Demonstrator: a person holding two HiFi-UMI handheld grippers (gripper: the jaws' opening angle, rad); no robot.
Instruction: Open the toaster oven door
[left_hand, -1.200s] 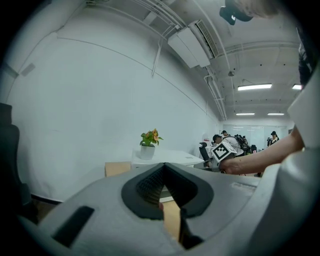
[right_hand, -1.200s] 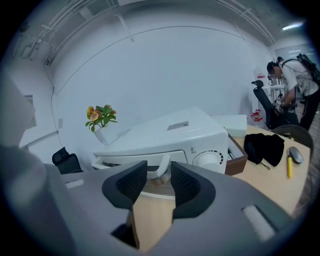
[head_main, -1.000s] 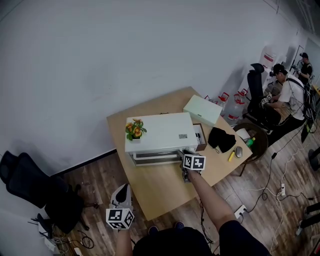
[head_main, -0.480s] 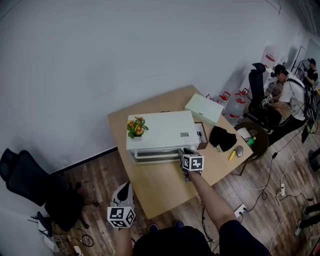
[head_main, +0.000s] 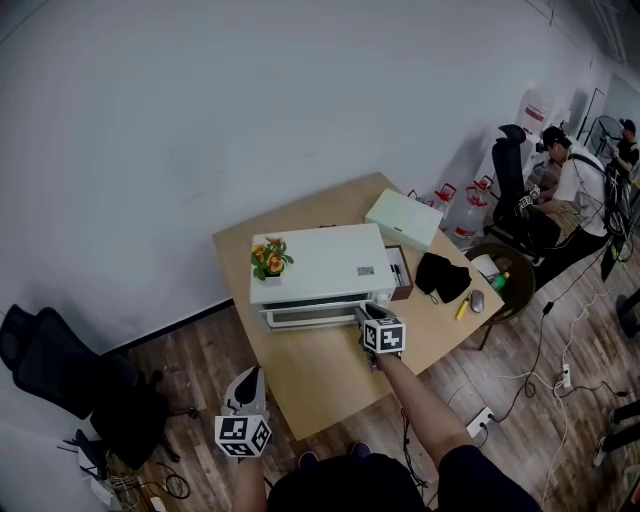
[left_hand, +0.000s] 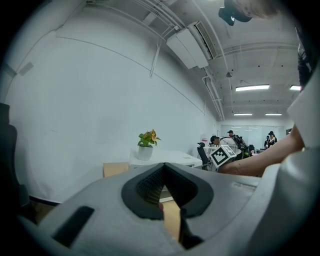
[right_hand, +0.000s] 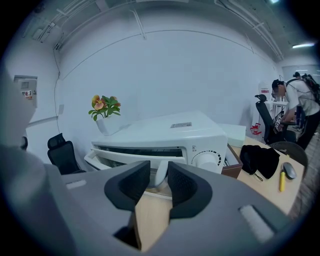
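Oven (head_main: 320, 262) sits on the table (head_main: 320, 375) toward the wall side, front facing the person, plant (head_main: 268, 258) on its top left corner. Right tool (right_hand: 159, 170) is at the front, jaws just been closing and now pinched on the white handle (right_hand: 161, 176) near its right end, beside the dial (right_hand: 206, 160). It grips there so the pull goes straight into the door (right_hand: 125, 159) and the arm stays clear of the glass. The tool points slightly down, which probably suits a door that hinges at the bottom and swings out and down. Door already leans out a bit at the top, with a dark slot under the oven's upper edge, so opening looks barely begun. Left tool (head_main: 247, 385) hangs low off the table's near corner, well apart from the oven, jaws together with nothing in them; idle, since one hand is enough here. Nothing braces the oven, so a hard tug could slide it or tip the plant. Next move: likely pull the handle toward the person and down.
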